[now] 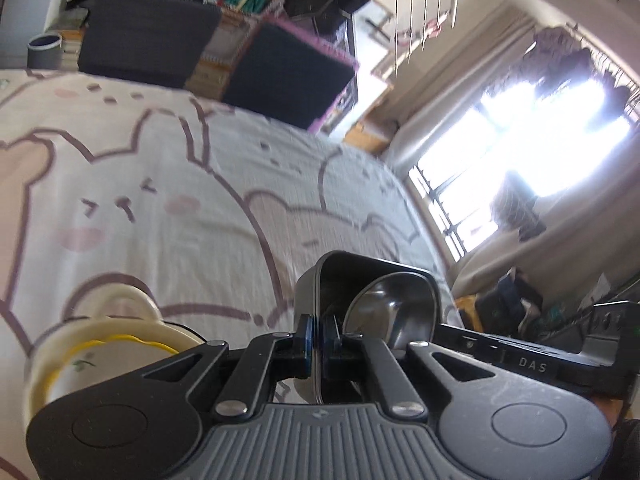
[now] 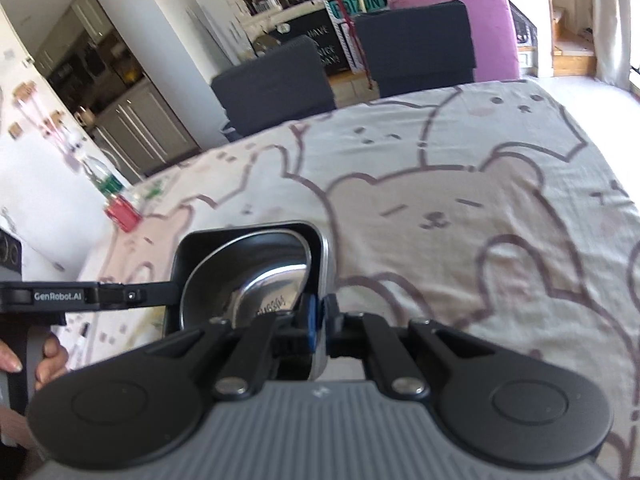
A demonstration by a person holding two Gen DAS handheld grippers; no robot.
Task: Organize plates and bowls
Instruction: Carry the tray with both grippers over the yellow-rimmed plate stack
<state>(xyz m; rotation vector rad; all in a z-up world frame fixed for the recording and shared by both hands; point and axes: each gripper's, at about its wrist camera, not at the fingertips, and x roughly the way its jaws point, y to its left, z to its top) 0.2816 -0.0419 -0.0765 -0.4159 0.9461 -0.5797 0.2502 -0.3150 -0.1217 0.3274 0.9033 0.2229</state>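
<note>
Left gripper (image 1: 319,340): jaws pinched on one side wall of square dark tray (image 1: 308,292). Right gripper (image 2: 319,320): jaws pinched on the opposite wall, its rim on edge between the pads. Tray: carried between both grippers above the bear-print tablecloth (image 2: 460,208), steel bowl (image 2: 248,280) nested inside. Cream bowl (image 1: 100,344): low at left of the left gripper, nearer that hand, likely the stacking partner.

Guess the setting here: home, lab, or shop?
Most likely a lived-in home, a dining area open to a kitchen. A cartoon bear tablecloth covers the table, dark chairs stand along it, kitchen cabinets sit behind, and laundry hangs by the window.
</note>
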